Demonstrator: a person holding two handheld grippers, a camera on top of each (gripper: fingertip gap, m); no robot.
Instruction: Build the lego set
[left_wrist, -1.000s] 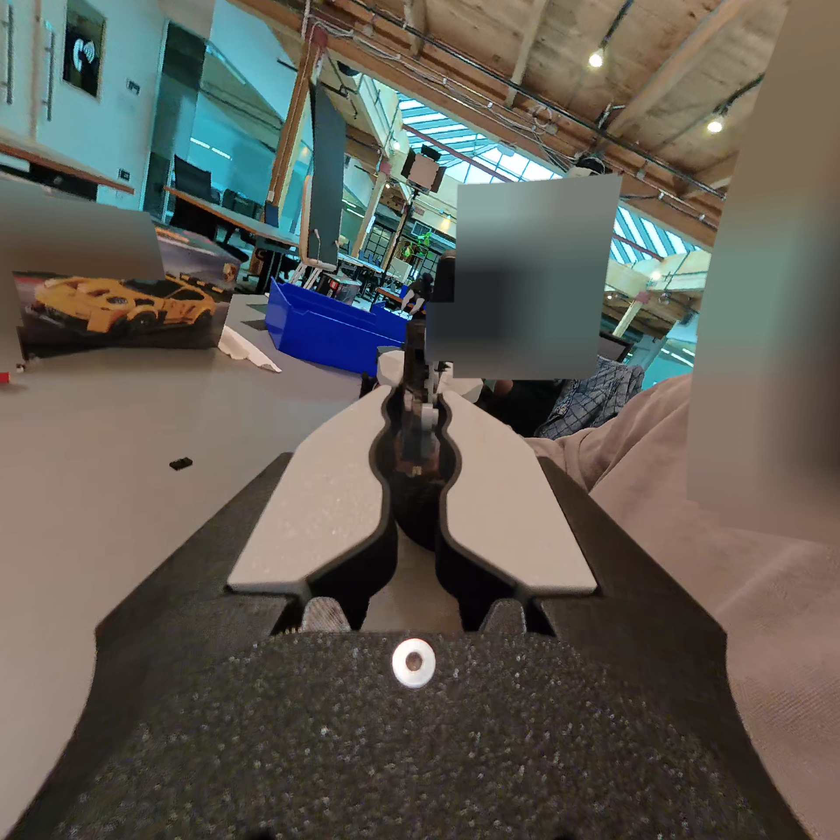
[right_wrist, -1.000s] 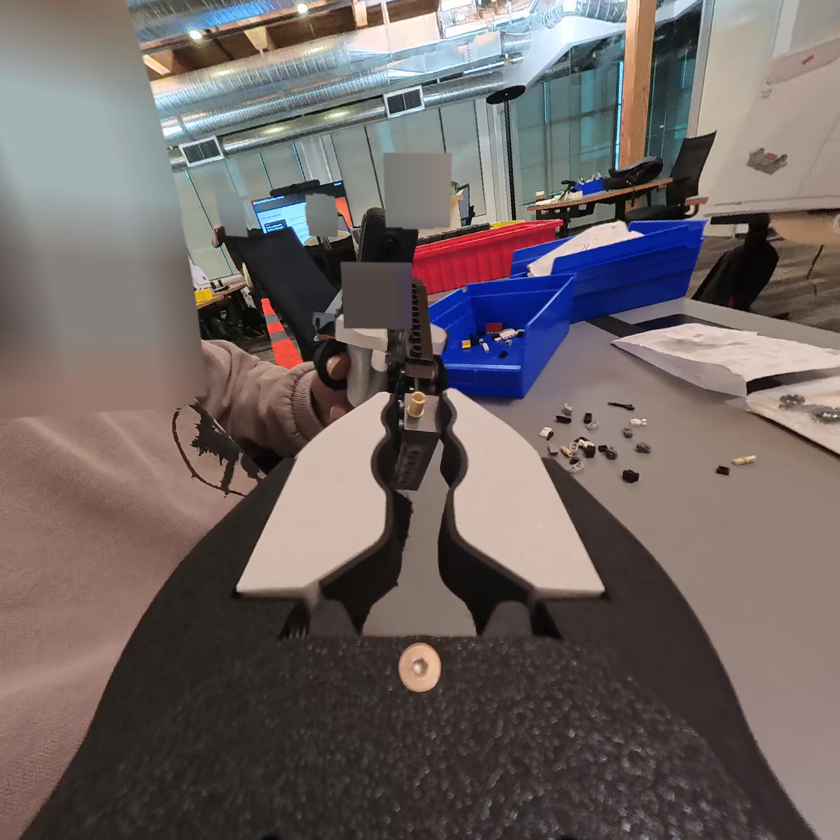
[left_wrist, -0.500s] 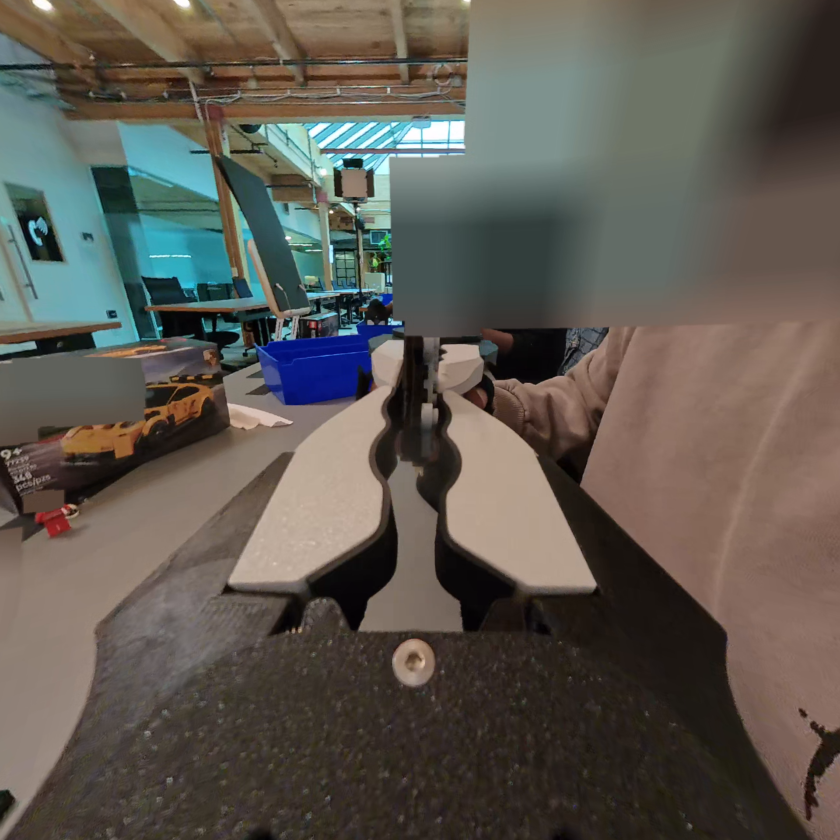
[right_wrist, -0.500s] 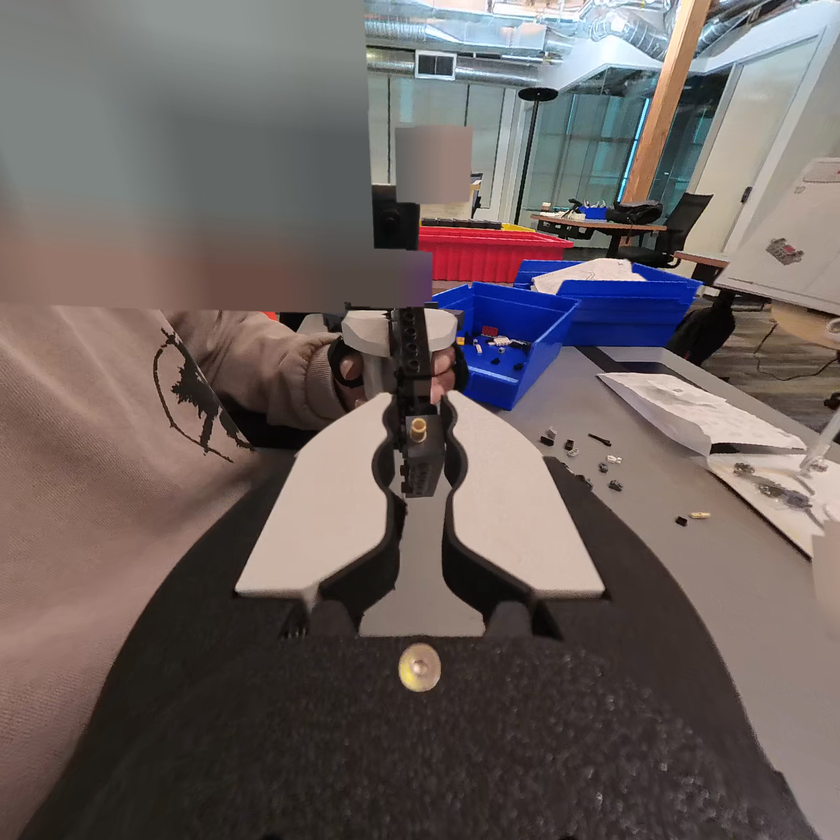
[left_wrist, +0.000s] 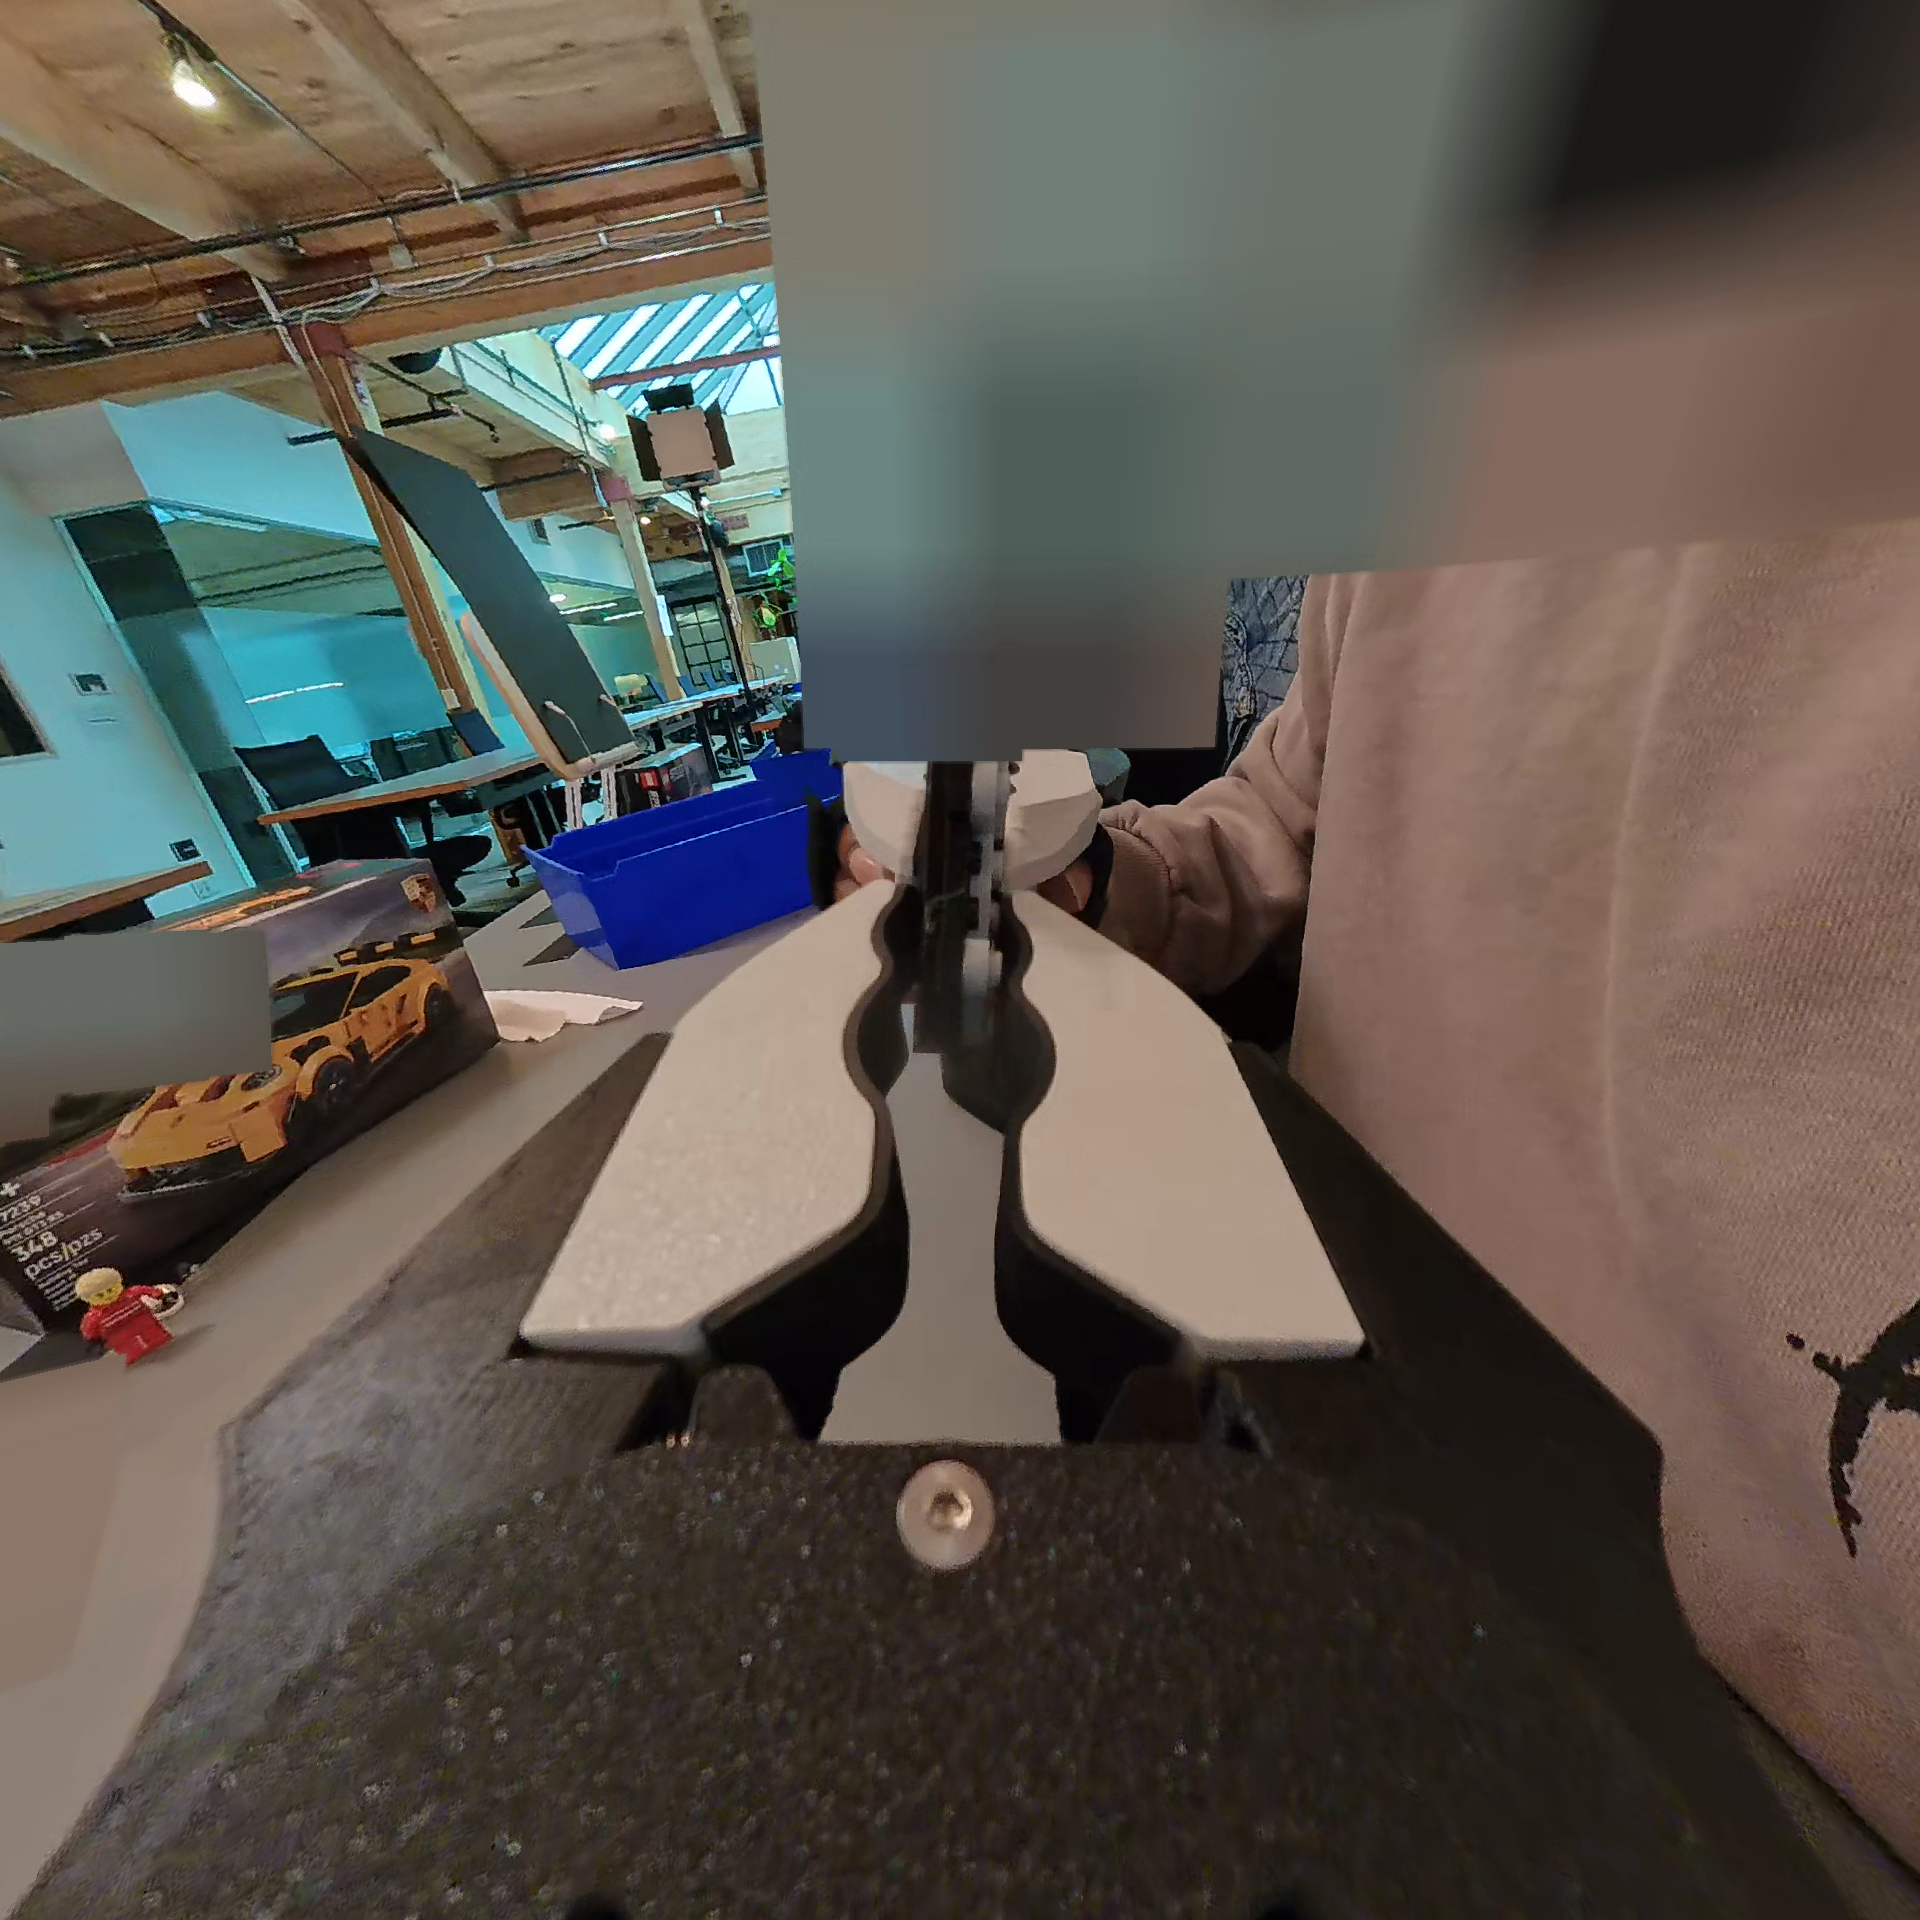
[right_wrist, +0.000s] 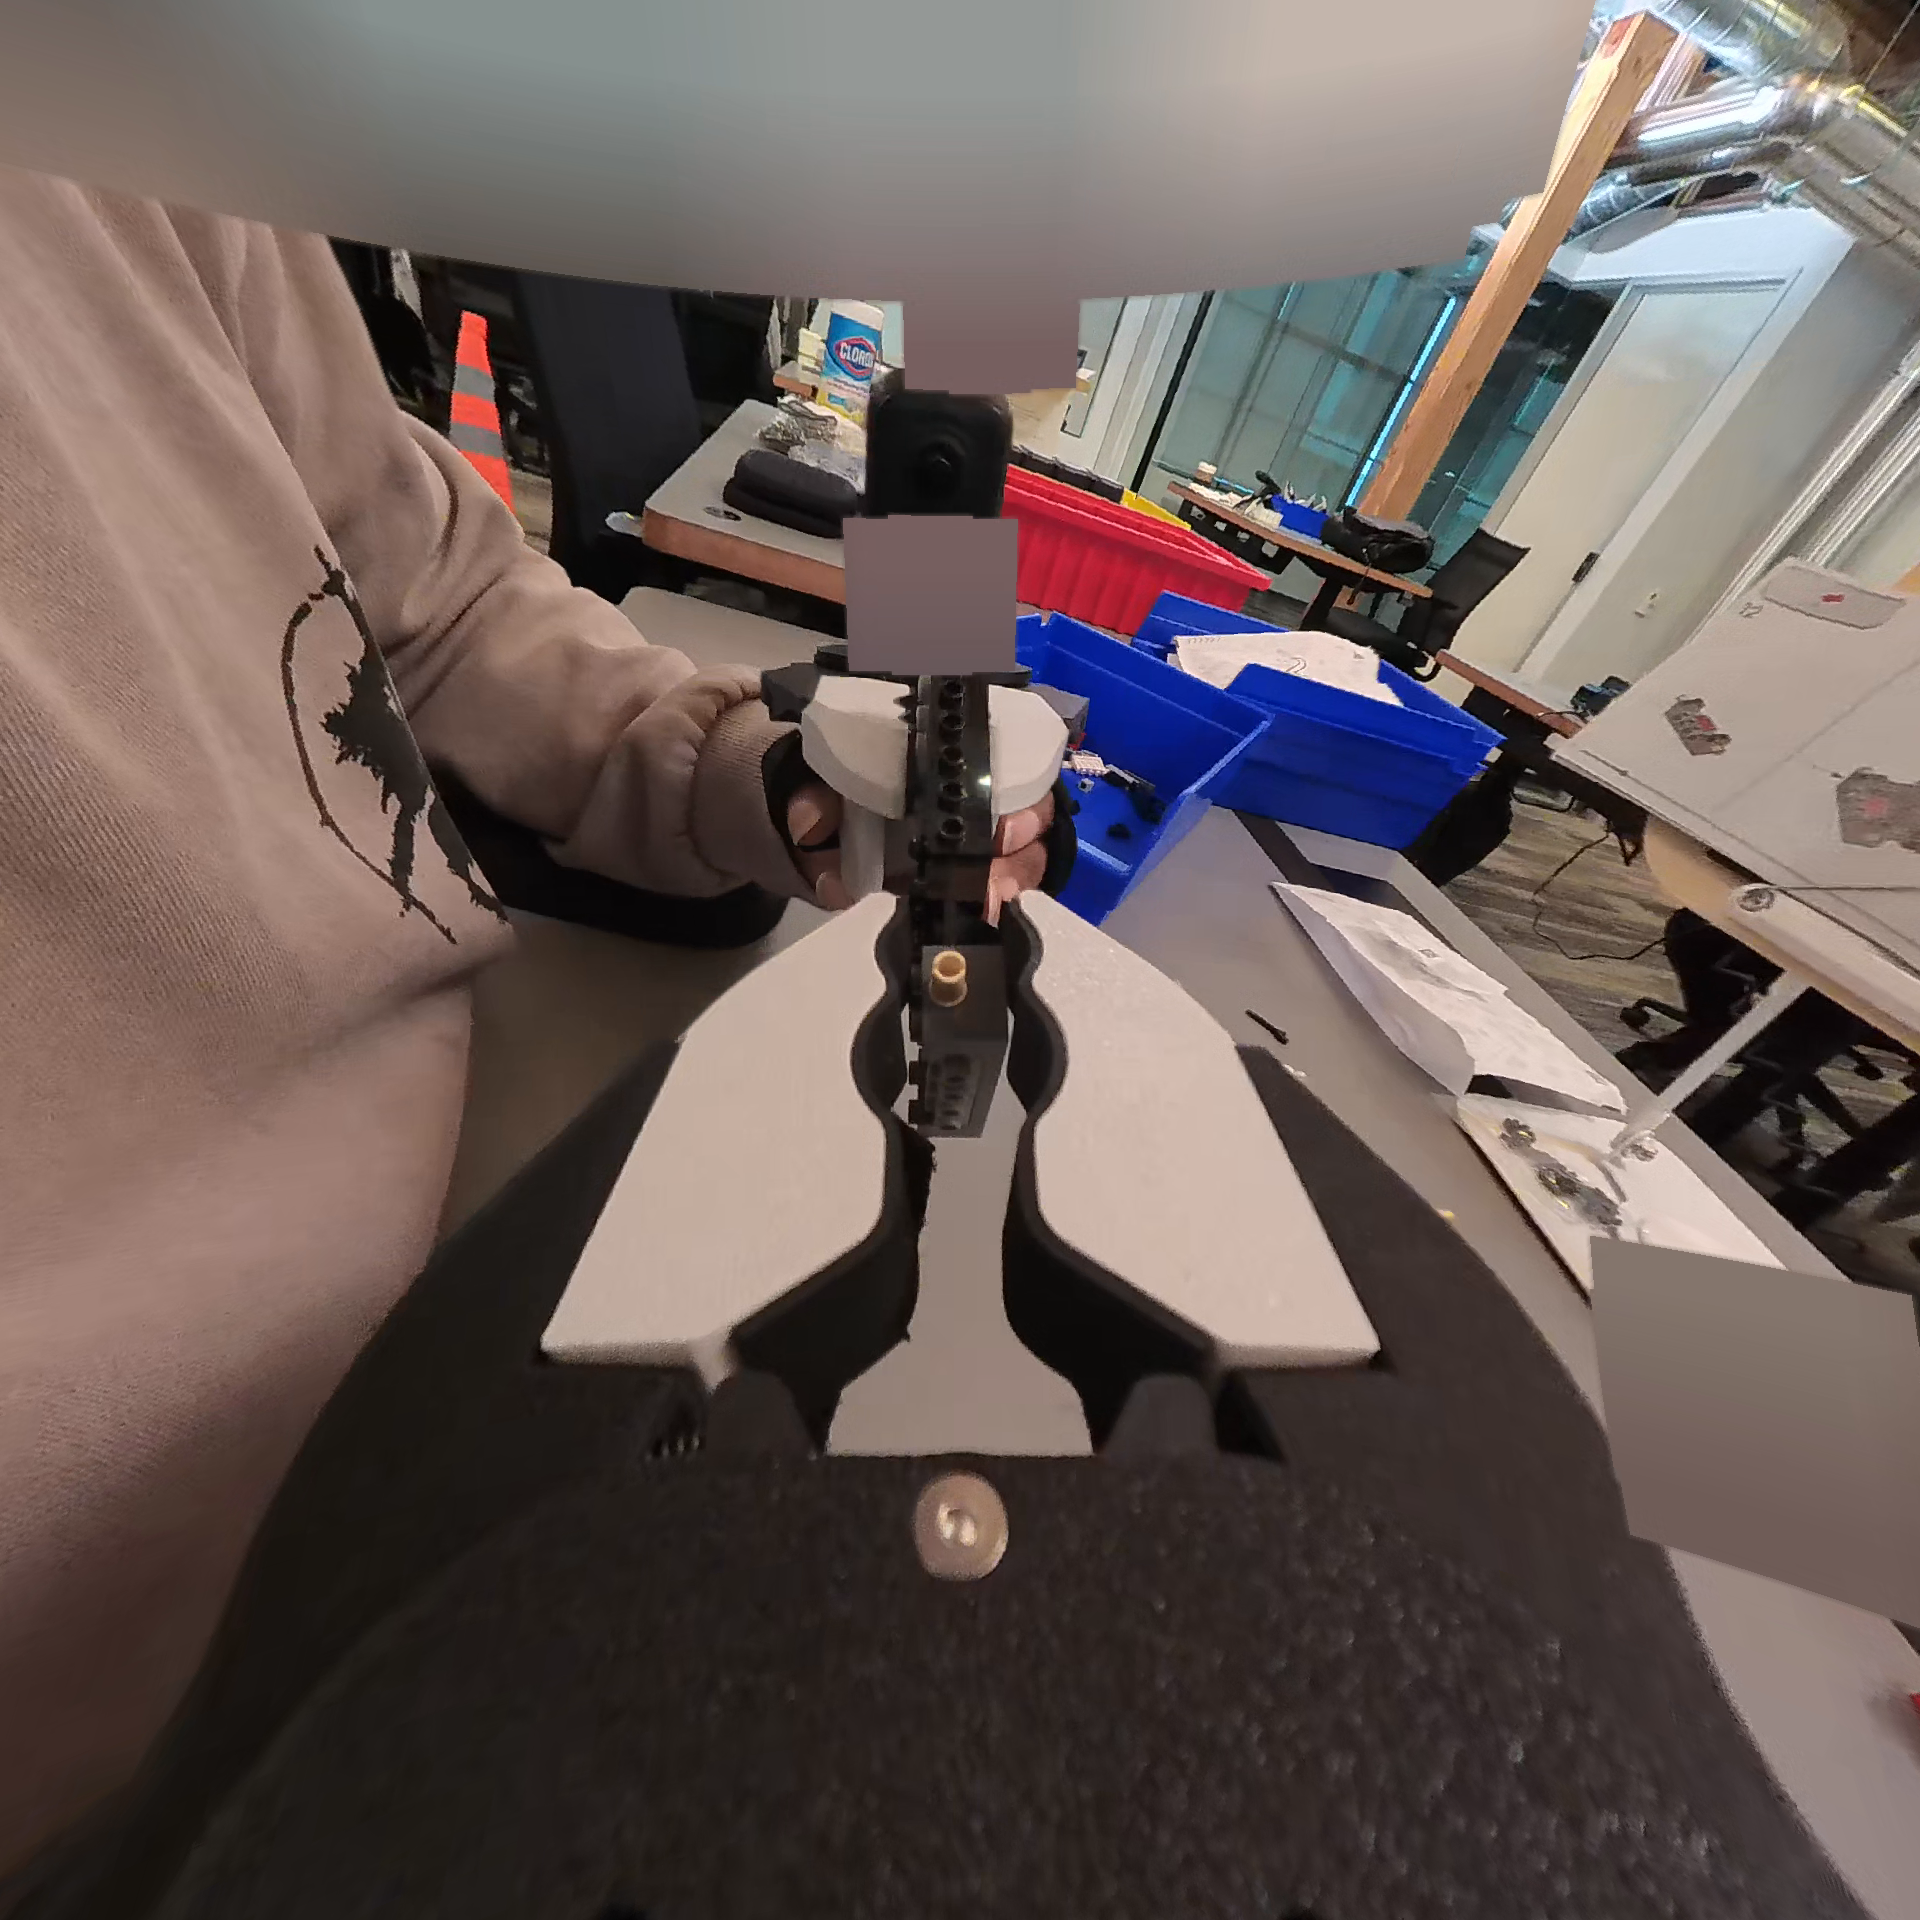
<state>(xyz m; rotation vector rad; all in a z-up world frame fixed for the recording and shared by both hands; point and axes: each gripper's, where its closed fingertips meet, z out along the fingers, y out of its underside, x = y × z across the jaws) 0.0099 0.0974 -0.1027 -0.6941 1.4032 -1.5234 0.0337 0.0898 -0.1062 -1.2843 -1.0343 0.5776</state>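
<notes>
A black lego assembly (right_wrist: 956, 1070) with a tan pin (right_wrist: 948, 980) on top is held in the air between both grippers, close to a person's beige sweatshirt. My right gripper (right_wrist: 951, 914) is shut on its near end. Its long black studded beam (right_wrist: 951, 769) runs forward into my left gripper (right_wrist: 940, 774), whose white fingers (right_wrist: 852, 748) close on the far end. In the left wrist view my left gripper (left_wrist: 956, 904) is shut on the same dark assembly (left_wrist: 961, 997), edge-on, with the right gripper's white fingers (left_wrist: 1049, 821) just beyond.
A grey table lies below. On it are a set box showing a yellow car (left_wrist: 312, 1049), a red minifigure (left_wrist: 125, 1325), a blue bin (left_wrist: 686, 883), more blue bins (right_wrist: 1351, 727), a paper bag (right_wrist: 1423, 997), a parts bag (right_wrist: 1558, 1174) and an instruction sheet (right_wrist: 1766, 727). My left and right fingertips are right by each other.
Both grippers, still shut on the assembly, have swung toward the person's chest. The loose pieces on the table have left the right wrist view; the minifigure has come into the left one.
</notes>
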